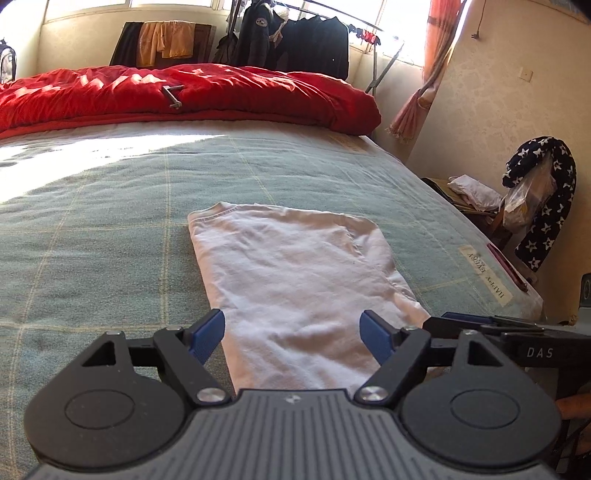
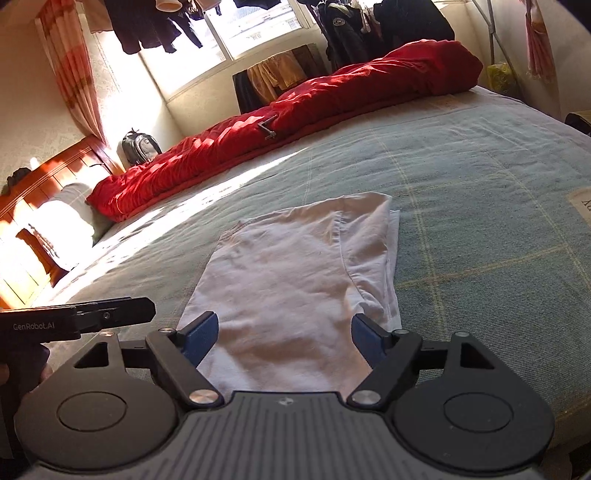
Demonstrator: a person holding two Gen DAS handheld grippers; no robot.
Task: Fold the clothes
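Sunlit checked bedspread (image 1: 110, 229), white garment (image 1: 295, 273) half-folded; both grippers (image 1: 293, 334) (image 2: 284, 334) agape (nothing held): pinch near corners evenly, fold away.

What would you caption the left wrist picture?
Open left gripper hovers over a folded white garment on the bed.

A bed (image 1: 110, 221) with a pale green checked cover fills the room's middle, sunlight falling across its far left part. A rumpled red quilt (image 1: 207, 92) lies along its far edge. Beyond it, bright windows (image 2: 255, 29) run along the far wall, with dark jackets (image 1: 295, 40) hung on a rack and orange cloths (image 1: 166, 40) draped below the sill. A striped pink curtain (image 1: 424, 92) hangs at the right. A wooden headboard (image 2: 48, 173) stands at the left, a grey backpack (image 2: 140, 147) beside it. A star-patterned cloth (image 1: 546, 206) hangs near the cream right wall (image 1: 498, 110).
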